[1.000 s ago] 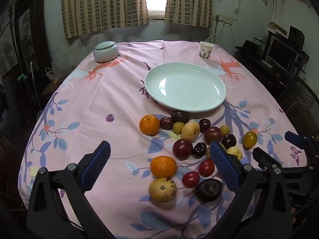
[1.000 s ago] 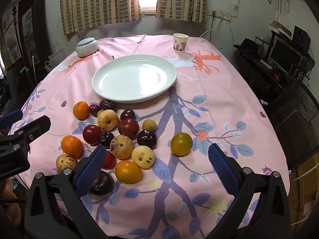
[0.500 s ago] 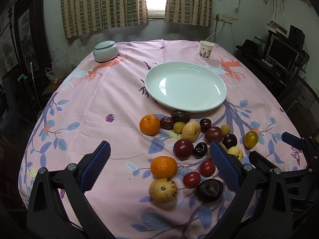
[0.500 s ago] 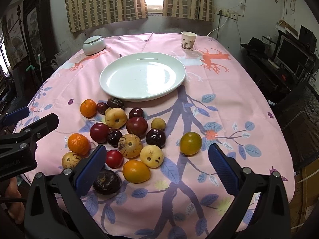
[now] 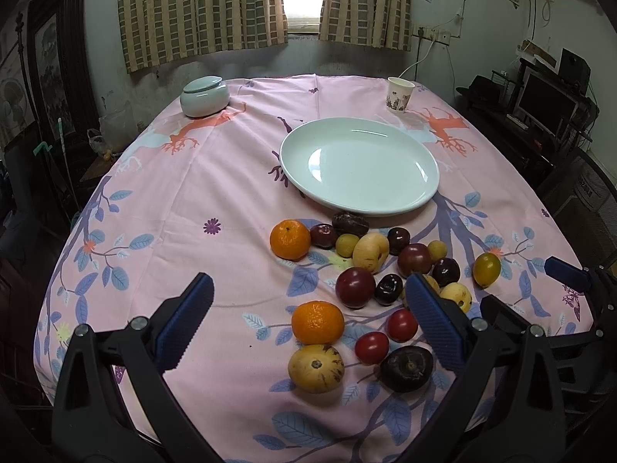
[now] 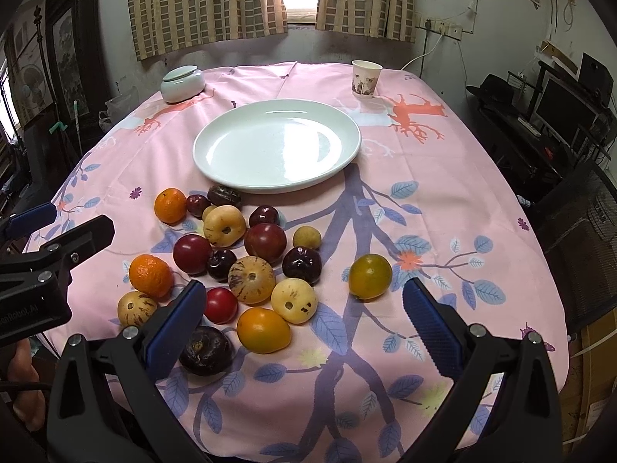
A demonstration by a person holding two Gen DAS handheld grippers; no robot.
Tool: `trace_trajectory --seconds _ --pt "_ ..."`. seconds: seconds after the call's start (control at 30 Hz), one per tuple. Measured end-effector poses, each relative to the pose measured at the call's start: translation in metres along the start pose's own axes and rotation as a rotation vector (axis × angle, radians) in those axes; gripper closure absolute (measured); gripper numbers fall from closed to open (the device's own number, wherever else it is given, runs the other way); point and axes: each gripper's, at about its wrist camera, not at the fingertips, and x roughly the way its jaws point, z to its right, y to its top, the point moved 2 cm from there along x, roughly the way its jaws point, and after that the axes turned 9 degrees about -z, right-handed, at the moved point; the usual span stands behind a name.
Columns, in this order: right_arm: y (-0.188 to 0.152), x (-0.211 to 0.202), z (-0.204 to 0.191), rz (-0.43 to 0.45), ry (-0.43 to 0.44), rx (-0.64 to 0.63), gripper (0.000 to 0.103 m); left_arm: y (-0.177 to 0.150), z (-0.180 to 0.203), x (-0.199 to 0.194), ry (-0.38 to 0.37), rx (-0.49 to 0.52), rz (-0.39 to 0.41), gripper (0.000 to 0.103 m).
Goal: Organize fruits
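Note:
A large white plate (image 5: 358,166) (image 6: 277,146) lies bare in the middle of the pink tablecloth. In front of it sits a loose cluster of several fruits: two oranges (image 5: 317,322) (image 6: 150,274), dark red plums (image 5: 354,287) (image 6: 265,242), small red tomatoes (image 5: 371,347) (image 6: 220,305), striped yellow fruits (image 5: 315,367) (image 6: 251,279) and a yellow-green fruit (image 6: 370,276) apart on the right. My left gripper (image 5: 308,324) is open above the near oranges. My right gripper (image 6: 300,320) is open over the near right of the cluster. Neither holds anything.
A lidded pale green jar (image 5: 204,96) stands at the far left of the table and a paper cup (image 5: 400,94) at the far right. A desk with a monitor (image 5: 547,100) stands off the table's right side. Curtains and a window fill the back wall.
The right gripper's view has shifted slightly right and closer to the fruits. The left gripper has barely moved. No fruit has moved.

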Motion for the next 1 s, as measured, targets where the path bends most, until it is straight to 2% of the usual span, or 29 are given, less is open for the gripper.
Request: trace_trajectory --seconds 1.0 --pt "0.0012 -0.0021 -0.0007 0.001 -0.001 -0.004 0.001 0.0005 -0.0005 0.0006 -0.001 -0.002 -0.005 0.002"
